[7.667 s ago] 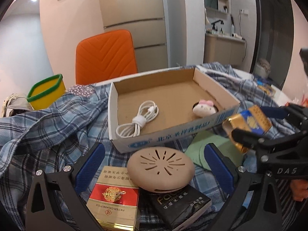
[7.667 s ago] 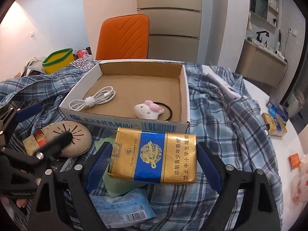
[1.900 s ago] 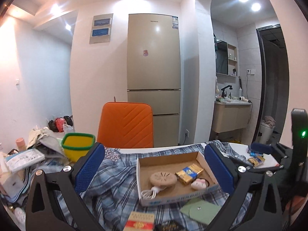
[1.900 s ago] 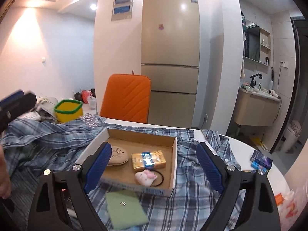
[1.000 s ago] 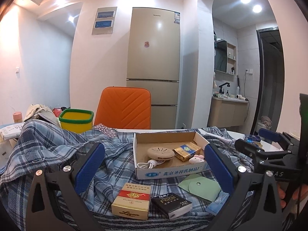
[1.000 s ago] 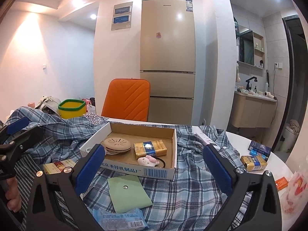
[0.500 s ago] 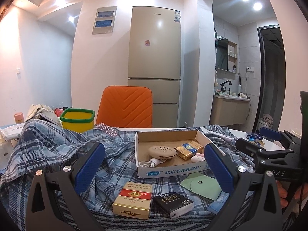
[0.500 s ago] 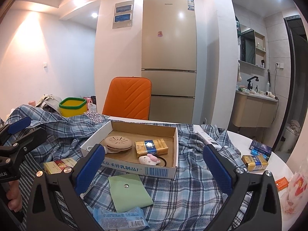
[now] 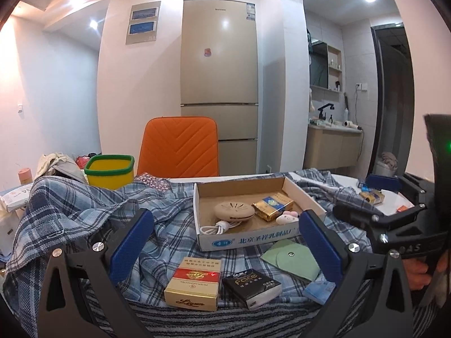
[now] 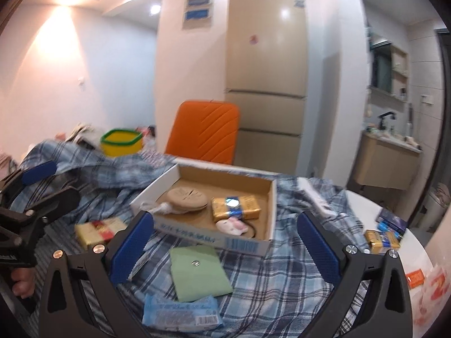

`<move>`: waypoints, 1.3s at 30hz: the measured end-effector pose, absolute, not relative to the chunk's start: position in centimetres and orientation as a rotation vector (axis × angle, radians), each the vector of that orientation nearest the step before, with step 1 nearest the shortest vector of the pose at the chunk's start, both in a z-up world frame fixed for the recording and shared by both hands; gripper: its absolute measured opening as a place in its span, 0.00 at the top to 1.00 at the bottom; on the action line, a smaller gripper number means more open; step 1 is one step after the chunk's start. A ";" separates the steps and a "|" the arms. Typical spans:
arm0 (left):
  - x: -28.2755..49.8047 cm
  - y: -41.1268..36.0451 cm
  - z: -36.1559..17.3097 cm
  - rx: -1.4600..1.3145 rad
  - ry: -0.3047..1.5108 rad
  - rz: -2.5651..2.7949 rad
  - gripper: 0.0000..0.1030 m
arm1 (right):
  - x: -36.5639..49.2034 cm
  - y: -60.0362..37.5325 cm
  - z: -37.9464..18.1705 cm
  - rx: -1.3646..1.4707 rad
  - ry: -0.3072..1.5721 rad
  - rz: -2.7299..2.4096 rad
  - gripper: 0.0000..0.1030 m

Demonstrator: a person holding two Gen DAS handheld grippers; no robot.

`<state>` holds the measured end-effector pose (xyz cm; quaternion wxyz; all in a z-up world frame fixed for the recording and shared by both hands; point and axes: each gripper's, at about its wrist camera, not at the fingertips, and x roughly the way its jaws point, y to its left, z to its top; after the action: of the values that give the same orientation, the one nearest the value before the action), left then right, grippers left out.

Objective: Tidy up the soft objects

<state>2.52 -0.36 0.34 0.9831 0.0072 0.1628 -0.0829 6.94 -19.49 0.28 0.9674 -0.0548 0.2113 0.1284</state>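
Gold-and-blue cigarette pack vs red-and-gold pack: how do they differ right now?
The gold-and-blue pack lies inside the cardboard box, beside the tan round disc; the red-and-gold pack lies outside it on the plaid cloth, next to a black tissue pack. Their faces differ: a blue band against a red panel. Both lie flat, untouched, with both grippers open.

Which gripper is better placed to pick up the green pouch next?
Probably the right gripper: the green pouch lies between its open fingers, while it sits toward the right finger of the left gripper.

Blue plaid cloth (image 9: 157, 214); green pouch (image 9: 293, 259) — orange chair (image 9: 179, 148).
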 end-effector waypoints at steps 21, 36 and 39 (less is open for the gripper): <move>4.3 0.2 -0.5 -0.037 0.419 -0.184 0.00 | 15.5 -16.5 -7.4 -0.216 1.046 0.405 0.14; 5.0 0.1 -1.0 -0.029 0.457 -0.197 0.00 | 17.2 -16.2 -9.4 -0.240 1.186 0.421 0.26; 5.1 0.1 -1.1 -0.029 0.463 -0.196 0.00 | 17.0 -16.1 -9.0 -0.244 1.180 0.415 0.29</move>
<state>5.07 0.08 -1.08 0.9685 -0.0142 0.2290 -0.0968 17.02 -16.10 -9.04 0.8036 -0.1138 0.5510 0.1938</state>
